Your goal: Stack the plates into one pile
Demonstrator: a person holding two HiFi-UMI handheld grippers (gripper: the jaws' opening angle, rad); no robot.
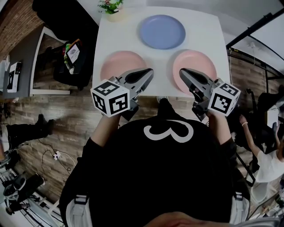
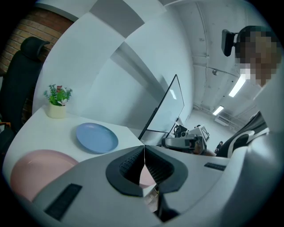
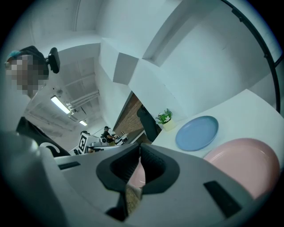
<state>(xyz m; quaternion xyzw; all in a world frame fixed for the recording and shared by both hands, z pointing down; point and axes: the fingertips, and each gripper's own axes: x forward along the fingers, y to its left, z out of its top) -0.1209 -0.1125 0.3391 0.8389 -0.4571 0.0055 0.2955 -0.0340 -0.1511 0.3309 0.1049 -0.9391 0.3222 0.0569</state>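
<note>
Overlooking blue plate (image 1: 162, 32); shirt (image 1: 155, 177) marked "3"

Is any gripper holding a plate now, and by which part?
Nothing is held: the left gripper and the right gripper are both shut, with nothing between their jaws.

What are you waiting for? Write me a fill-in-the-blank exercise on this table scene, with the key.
The white table holds ___ plates in all.
The far plate, by the potted plant, is ___.
The left near plate and right near plate are both ___.
The left gripper and right gripper hold nothing, jaws ___.
Missing words: three; blue; pink; shut.
</note>
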